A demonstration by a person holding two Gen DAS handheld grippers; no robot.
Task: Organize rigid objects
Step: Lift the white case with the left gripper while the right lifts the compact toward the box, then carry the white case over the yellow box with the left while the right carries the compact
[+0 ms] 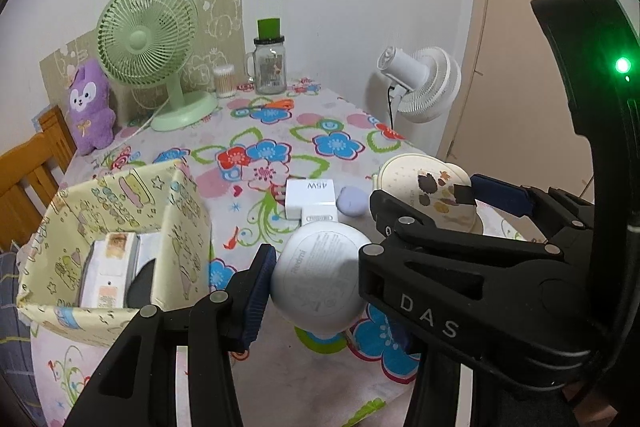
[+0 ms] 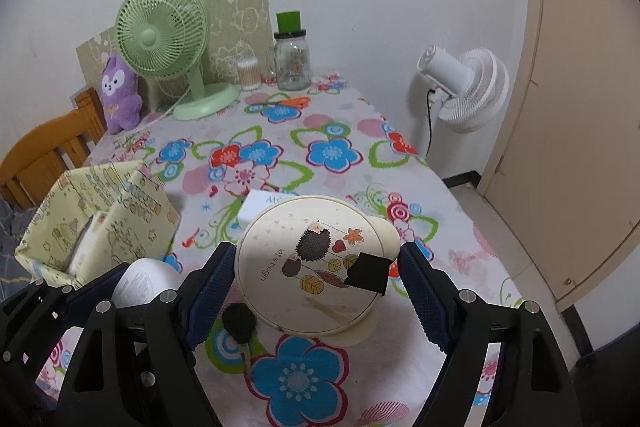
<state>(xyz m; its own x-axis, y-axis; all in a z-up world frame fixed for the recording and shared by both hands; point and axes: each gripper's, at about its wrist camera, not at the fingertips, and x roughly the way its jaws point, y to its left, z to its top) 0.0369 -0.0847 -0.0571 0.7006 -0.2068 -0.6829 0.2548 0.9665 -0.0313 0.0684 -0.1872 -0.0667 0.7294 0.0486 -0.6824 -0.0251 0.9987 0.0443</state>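
Table (image 2: 360,131) with flowered cloth, both grippers above its near end. Left gripper (image 1: 316,279) clamps a white round case (image 1: 320,279) between its pads, held clear of the cloth, just right of the yellow box (image 1: 116,223). Right gripper (image 2: 316,283) grips a cream round tin (image 2: 308,267) with a hedgehog print; both pads appear to touch its rim. White charger box (image 1: 310,197) and lilac case (image 1: 352,201) lie on the cloth beyond. Green fan (image 2: 164,31) and jar (image 2: 294,65) stand at the far wall.

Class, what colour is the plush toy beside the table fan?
Purple plush toy, white face; clearest in the right wrist view.
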